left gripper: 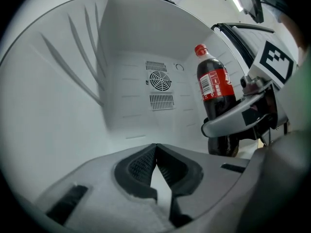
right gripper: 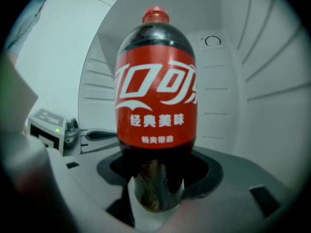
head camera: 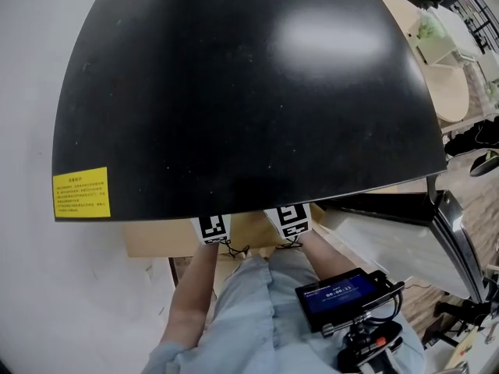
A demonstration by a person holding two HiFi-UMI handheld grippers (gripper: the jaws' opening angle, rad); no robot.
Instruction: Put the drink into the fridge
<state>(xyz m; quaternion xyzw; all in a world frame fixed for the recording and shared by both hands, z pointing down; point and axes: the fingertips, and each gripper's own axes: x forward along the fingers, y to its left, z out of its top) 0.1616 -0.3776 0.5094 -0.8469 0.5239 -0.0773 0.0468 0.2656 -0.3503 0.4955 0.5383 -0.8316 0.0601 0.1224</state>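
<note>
The drink (right gripper: 155, 106), where do we have it?

Upright in our right gripper (right gripper: 156, 176), the jaws clamped low on its dark body. It is already inside the fridge (left gripper: 121, 110), toward the right side. Our left gripper (left gripper: 155, 152) is closed on nothing.

So we are at the placing step?

We judge so. Next we need to set the base down flat, then part the jaws and back out without tipping it.

Is the base down yet?

We cannot tell from any view. The left gripper view shows the drink whole beside the back-wall vent (left gripper: 160, 84). The head view shows only the black fridge top (head camera: 234, 92) and our marker cubes (head camera: 212, 227).
</note>
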